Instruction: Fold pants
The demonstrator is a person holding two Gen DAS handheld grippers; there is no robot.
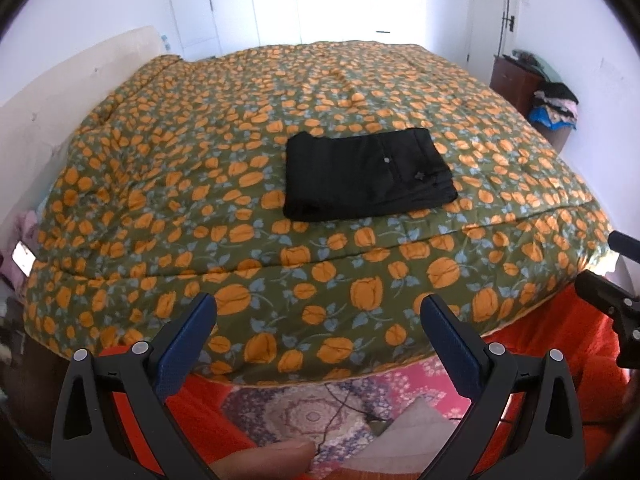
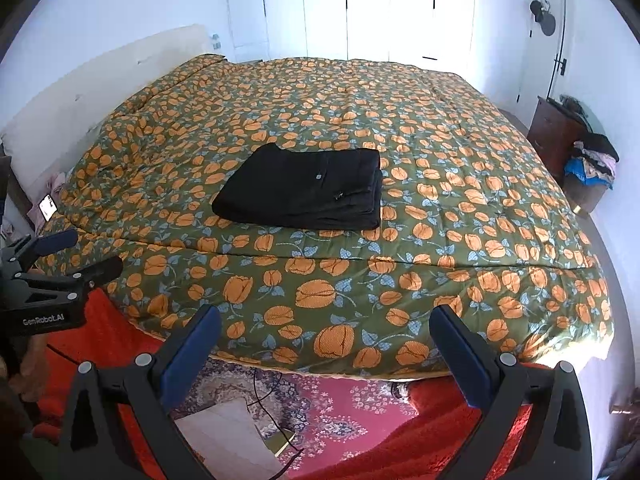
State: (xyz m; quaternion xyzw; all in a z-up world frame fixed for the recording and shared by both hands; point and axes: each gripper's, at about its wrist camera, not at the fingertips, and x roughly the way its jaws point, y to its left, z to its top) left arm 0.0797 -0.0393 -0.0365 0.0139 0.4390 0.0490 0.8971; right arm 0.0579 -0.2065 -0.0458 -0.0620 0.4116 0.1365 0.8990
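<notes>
Black pants [image 1: 366, 174] [image 2: 304, 190] lie folded into a compact rectangle on the bed's green quilt with orange flowers [image 1: 224, 184] [image 2: 460, 208], near its front half. My left gripper [image 1: 316, 314] hangs open, off the bed's front edge and well short of the pants, with nothing between its blue-padded fingers. My right gripper [image 2: 326, 326] is likewise open and empty, held back from the bed edge. In the right wrist view the left gripper [image 2: 76, 252] shows at the far left, its jaws apart. The right gripper's fingers [image 1: 612, 276] show at the right edge of the left wrist view.
Below the bed edge lie a red blanket [image 2: 420, 432] and a pink patterned rug [image 2: 340, 408] with a black cable [image 2: 260, 396]. A brown cabinet [image 2: 556, 136] and a pile of clothes [image 2: 592, 160] stand at the right wall. A headboard [image 1: 60, 92] runs along the left. White wardrobe doors stand behind.
</notes>
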